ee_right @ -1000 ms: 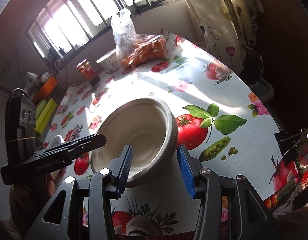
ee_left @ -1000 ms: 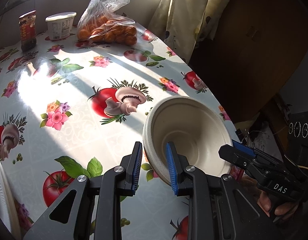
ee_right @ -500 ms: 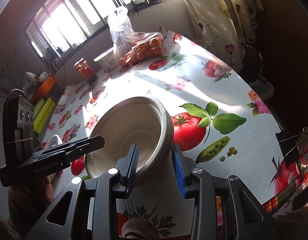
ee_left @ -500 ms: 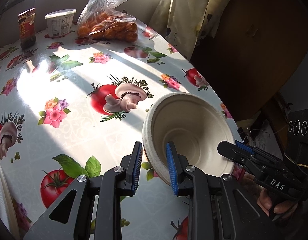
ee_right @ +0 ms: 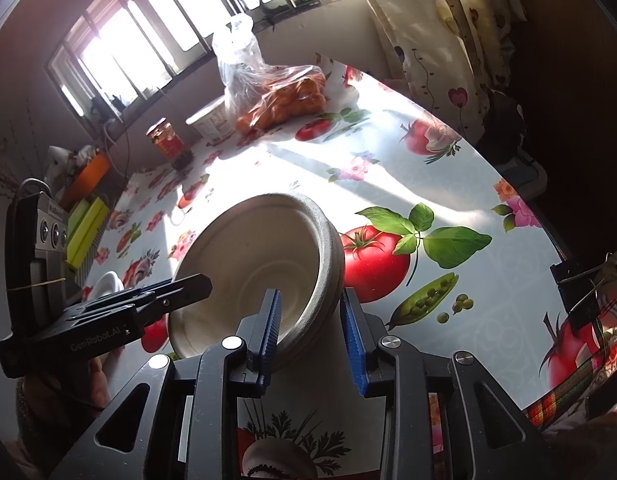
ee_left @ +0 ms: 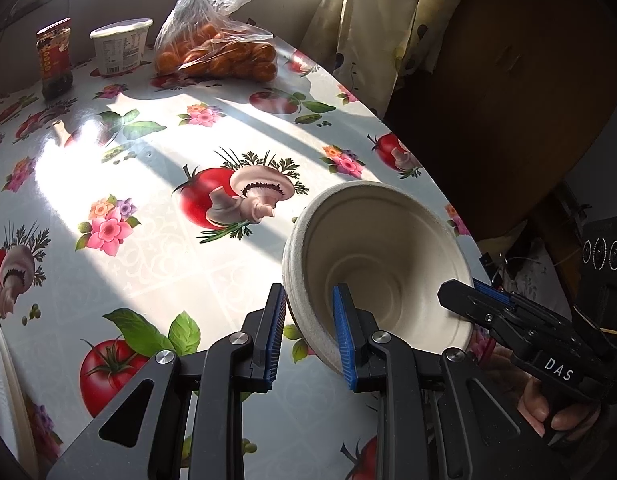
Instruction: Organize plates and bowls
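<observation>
A stack of beige pulp bowls [ee_left: 372, 264] is held tilted above the tablecloth near the table's right edge. My left gripper [ee_left: 310, 336] is shut on its near-left rim, one blue pad inside, one outside. My right gripper [ee_right: 312, 334] straddles the opposite rim of the same stack [ee_right: 260, 264], pads close against the wall. Each gripper shows in the other's view: the right one [ee_left: 520, 320], the left one [ee_right: 108, 312]. A white plate edge [ee_left: 0, 380] lies at the far left.
A patterned tablecloth [ee_left: 148, 184] covers the table. At the back stand a bag of oranges [ee_left: 216, 52], a white tub [ee_left: 120, 50] and a red jar [ee_left: 54, 58]. A curtain [ee_left: 372, 28] and a dark wooden cabinet [ee_left: 508, 92] are beyond the right edge.
The right gripper's jaws have narrowed onto the bowl rim. The bowl stack has tilted and risen slightly, and both grippers moved with it.
</observation>
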`<move>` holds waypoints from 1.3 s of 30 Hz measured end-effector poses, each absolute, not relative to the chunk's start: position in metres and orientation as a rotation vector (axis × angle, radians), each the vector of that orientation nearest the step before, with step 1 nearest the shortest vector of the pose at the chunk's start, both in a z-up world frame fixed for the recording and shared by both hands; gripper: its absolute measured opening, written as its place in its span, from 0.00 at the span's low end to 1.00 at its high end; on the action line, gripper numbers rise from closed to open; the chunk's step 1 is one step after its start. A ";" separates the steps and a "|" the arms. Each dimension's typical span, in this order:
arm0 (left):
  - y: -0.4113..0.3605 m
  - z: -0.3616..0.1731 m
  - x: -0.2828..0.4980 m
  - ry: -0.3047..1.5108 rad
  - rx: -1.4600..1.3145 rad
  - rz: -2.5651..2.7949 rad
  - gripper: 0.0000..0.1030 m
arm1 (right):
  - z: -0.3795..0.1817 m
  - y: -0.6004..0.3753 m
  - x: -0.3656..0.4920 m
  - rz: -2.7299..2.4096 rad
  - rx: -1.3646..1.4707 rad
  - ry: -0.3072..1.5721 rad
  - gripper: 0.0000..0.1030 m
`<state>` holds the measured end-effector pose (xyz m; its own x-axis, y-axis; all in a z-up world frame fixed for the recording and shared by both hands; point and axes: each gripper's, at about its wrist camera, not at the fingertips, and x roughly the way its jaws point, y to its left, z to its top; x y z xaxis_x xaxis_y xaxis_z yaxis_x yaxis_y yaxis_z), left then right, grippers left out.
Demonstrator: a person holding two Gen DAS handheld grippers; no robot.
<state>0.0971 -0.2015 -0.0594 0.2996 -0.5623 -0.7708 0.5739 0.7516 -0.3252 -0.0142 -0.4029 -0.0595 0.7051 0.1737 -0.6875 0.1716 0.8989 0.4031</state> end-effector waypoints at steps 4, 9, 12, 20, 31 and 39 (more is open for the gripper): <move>-0.202 -0.059 0.097 1.019 0.019 -0.752 0.25 | -0.060 -0.403 -0.015 0.002 0.466 0.795 0.28; -0.202 -0.058 0.097 1.019 0.020 -0.746 0.25 | -0.060 -0.404 -0.014 0.001 0.468 0.796 0.27; -0.201 -0.058 0.097 1.017 0.019 -0.744 0.25 | -0.060 -0.404 -0.014 0.000 0.464 0.796 0.26; -0.197 -0.054 0.095 1.014 0.018 -0.729 0.25 | -0.061 -0.406 -0.013 0.006 0.466 0.800 0.26; -0.183 -0.046 0.095 0.999 -0.003 -0.694 0.25 | -0.050 -0.392 -0.008 0.031 0.437 0.797 0.26; -0.165 -0.040 0.096 0.982 -0.024 -0.660 0.25 | -0.042 -0.377 0.001 0.065 0.412 0.799 0.26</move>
<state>0.0963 -0.1652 -0.0398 0.3779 -0.5265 -0.7615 0.5057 0.8064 -0.3066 0.0006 -0.3769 -0.0419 0.6998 0.2105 -0.6826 0.0970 0.9188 0.3827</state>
